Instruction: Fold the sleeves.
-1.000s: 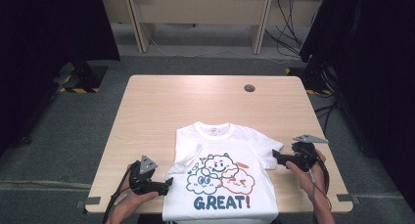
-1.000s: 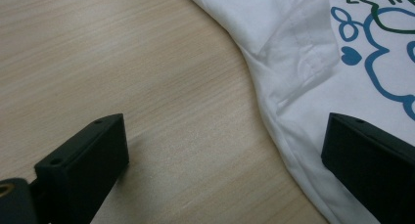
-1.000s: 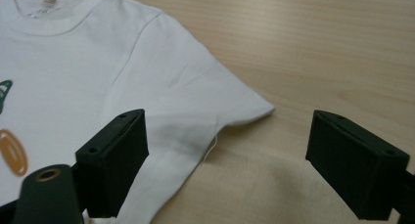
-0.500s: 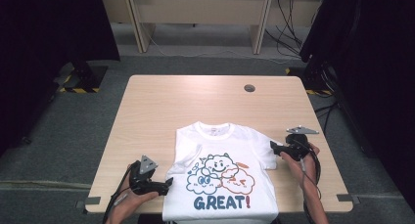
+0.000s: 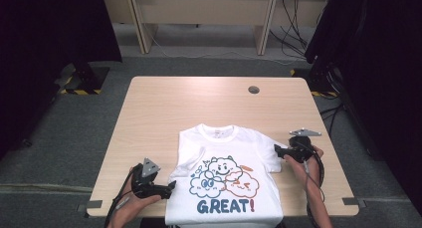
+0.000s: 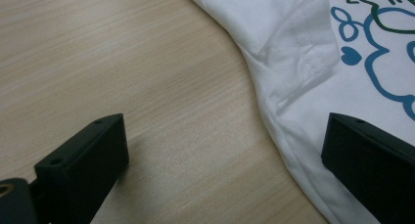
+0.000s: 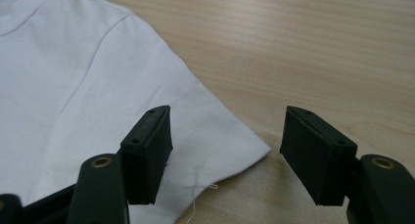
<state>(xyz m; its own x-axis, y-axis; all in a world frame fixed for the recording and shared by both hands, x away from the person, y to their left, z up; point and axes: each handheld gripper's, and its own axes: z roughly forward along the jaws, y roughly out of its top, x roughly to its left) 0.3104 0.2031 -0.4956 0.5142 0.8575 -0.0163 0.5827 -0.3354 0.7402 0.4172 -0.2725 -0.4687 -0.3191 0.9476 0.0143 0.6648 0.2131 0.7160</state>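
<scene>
jaws: right gripper (image 7: 225,150) closing, apart astride T-shirt (image 5: 226,188) sleeve corner | left gripper (image 6: 220,160) wide, straddling hem | worktop (image 5: 199,103) bare beyond collar

- One white T-shirt (image 5: 226,178) lying on the table, printed with two cartoon clouds (image 5: 224,177), one outlined in blue and one in orange, and one word, "GREAT!" (image 5: 225,206).
- One wooden table (image 5: 199,103), with one round cable hole (image 5: 254,89) in its top.
- Two hand-held grippers: the left gripper (image 5: 171,186) and the right gripper (image 5: 276,149), each with two black jaws.
- Two grey three-cornered plates (image 5: 149,167), one on top of each gripper.
</scene>
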